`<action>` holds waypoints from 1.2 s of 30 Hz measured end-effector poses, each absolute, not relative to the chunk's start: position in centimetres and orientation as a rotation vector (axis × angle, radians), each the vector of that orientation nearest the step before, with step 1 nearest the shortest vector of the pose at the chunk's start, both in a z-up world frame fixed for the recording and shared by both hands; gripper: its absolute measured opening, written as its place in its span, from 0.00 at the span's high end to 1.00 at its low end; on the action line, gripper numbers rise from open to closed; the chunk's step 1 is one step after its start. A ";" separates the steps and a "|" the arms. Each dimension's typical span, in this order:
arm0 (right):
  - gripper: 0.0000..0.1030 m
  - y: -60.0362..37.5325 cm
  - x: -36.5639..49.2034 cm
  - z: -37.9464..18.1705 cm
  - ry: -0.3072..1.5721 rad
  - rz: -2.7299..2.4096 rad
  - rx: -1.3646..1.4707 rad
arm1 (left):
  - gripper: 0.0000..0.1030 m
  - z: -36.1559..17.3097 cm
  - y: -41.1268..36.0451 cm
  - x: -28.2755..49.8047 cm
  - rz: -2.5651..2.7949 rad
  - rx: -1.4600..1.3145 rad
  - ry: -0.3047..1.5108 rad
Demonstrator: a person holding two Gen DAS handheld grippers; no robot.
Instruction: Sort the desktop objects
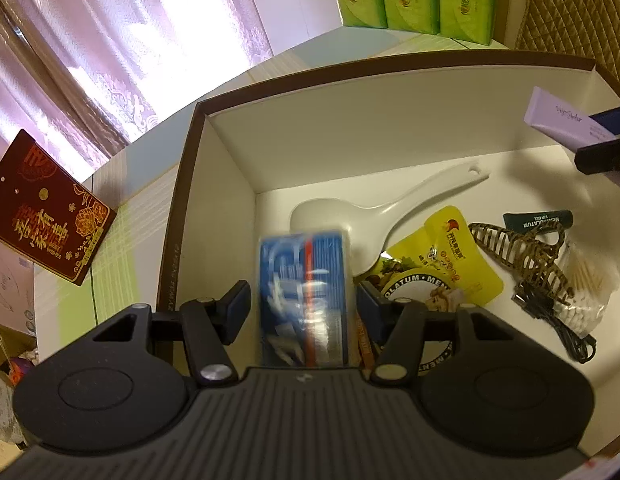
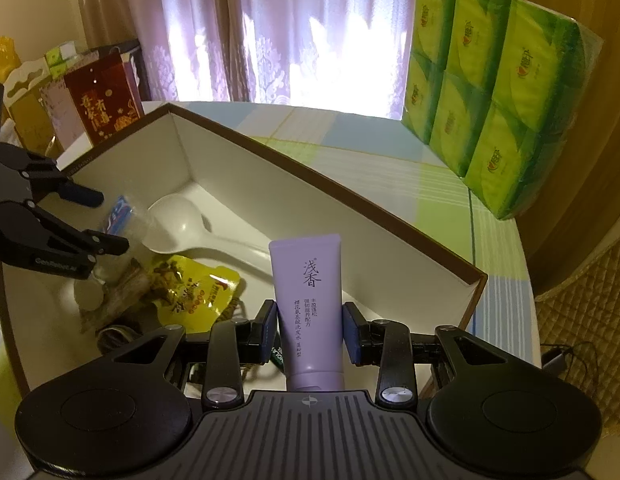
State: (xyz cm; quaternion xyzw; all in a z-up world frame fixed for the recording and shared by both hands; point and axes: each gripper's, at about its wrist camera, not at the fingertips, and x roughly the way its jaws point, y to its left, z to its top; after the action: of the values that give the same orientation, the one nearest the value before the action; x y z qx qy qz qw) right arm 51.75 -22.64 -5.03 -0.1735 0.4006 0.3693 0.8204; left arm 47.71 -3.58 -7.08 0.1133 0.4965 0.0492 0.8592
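A white box with a brown rim [image 1: 214, 184] holds several sorted items. My left gripper [image 1: 302, 304] hangs over the box with its jaws spread wider than a blurred blue pack [image 1: 304, 296] between them; the left pad stands clear of the pack. In the right wrist view the left gripper [image 2: 106, 220] and the blue pack [image 2: 120, 212] show at left. My right gripper [image 2: 310, 330] is shut on a lilac tube [image 2: 310, 304], held upright above the box's near side. The tube [image 1: 565, 124] also shows at the right edge of the left wrist view.
In the box lie a white rice spoon [image 1: 373, 216], a yellow pouch [image 1: 441, 264], a leopard hair claw [image 1: 521, 256], a black cable [image 1: 557, 320] and cotton swabs [image 1: 585, 292]. Green tissue packs [image 2: 497, 92] stand at the table's back. A red gift box [image 1: 46, 216] stands left.
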 end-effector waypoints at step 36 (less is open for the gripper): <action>0.07 -23.8 50.5 -4.7 0.800 0.798 -0.403 | 0.09 -3.4 -3.6 45.3 0.060 0.094 0.972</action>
State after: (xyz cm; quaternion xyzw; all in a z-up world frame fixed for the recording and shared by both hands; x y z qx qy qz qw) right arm 50.52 -23.78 -4.69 -0.1898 0.3764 0.3756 0.8254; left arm 45.34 -3.63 -3.45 0.0450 0.4668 0.0290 0.8828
